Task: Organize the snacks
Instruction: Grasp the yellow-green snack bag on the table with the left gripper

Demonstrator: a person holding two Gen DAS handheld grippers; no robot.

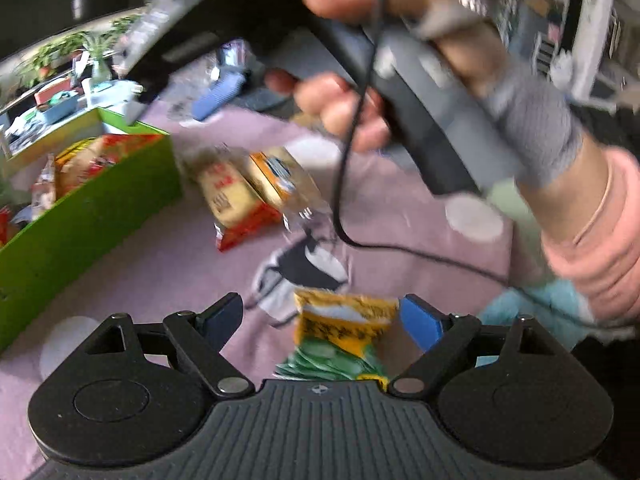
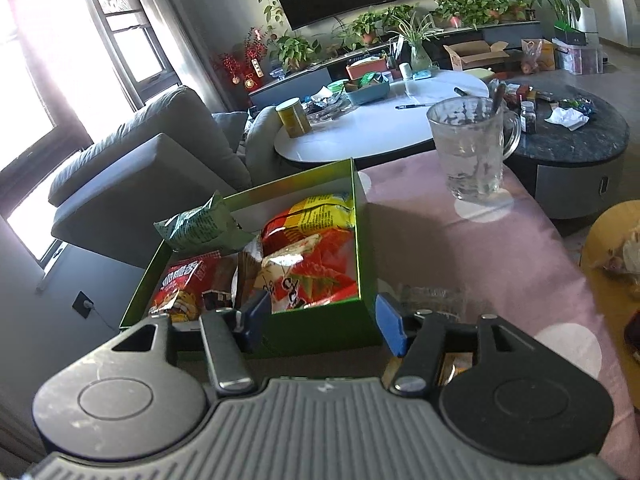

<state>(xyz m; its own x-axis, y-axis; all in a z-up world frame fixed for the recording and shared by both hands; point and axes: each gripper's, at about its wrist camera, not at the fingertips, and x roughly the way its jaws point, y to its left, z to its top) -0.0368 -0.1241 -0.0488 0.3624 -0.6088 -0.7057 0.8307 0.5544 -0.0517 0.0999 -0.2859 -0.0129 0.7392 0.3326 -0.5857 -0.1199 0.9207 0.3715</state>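
My left gripper stands wide apart; a yellow-green snack packet lies between its fingers, contact unclear through motion blur. Beyond lie two more snack packets beside the green box on the pink tablecloth. My right gripper is spread too, holding nothing, over the box's near right corner. A glass mug stands near the cloth's far edge.

Glass mug right of box
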